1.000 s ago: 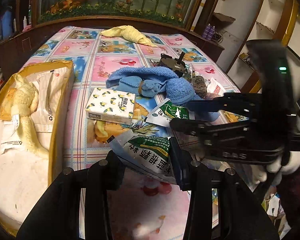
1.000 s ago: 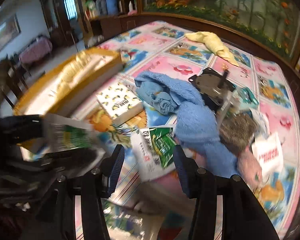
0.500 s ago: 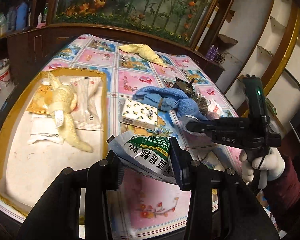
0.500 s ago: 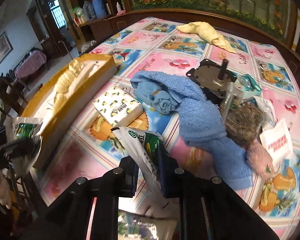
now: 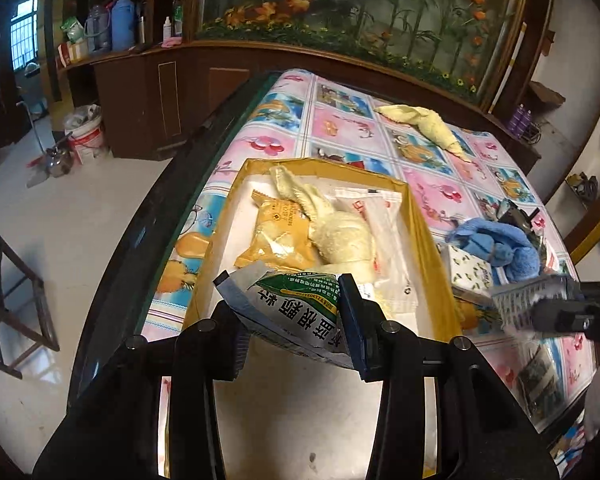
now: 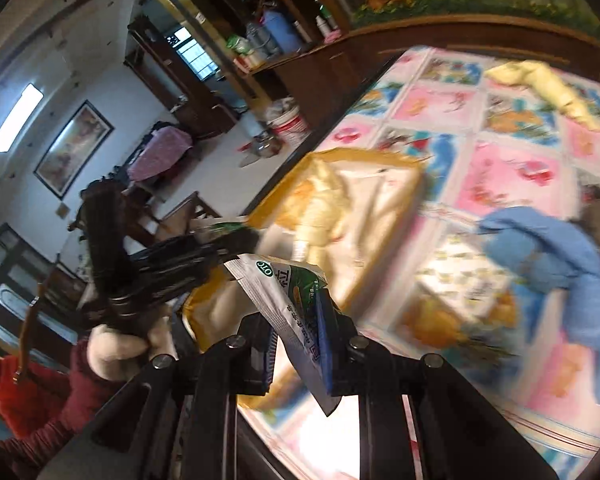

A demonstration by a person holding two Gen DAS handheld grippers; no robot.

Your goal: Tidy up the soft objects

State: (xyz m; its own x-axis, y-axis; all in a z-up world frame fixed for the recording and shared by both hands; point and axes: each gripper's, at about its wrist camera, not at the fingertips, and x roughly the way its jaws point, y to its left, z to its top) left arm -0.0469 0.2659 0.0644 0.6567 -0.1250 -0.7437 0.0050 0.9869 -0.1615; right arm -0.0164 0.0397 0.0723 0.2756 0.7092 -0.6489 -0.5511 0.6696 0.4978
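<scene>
- Crinkled foil-and-paper sachet [image 5: 296, 312], green and white with printed characters, is pinched between the left gripper [image 5: 292, 320] fingers, which stand partly closed on it, above the near end of the tray [image 5: 424, 236].
- Second green-and-white sachet [image 6: 296, 304], flat and creased, is clamped by the right gripper [image 6: 296, 344] with its fingers nearly together; they have just been closing on it. It hangs over the counter [image 5: 340, 128] edge, near the tray's corner.
- Tray is a shallow rectangle with yellow walls and a pale floor; in it lie a fluffy cream plush toy [image 5: 332, 228], an orange snack packet [image 5: 276, 236] and clear plastic packets [image 5: 384, 224].
- Counter wears a glossy pink-and-blue picture cloth, with a blue terry towel [image 5: 504, 248], a lemon-print tissue pack [image 5: 470, 270] and a yellow cloth [image 5: 424, 124] lying on it.
</scene>
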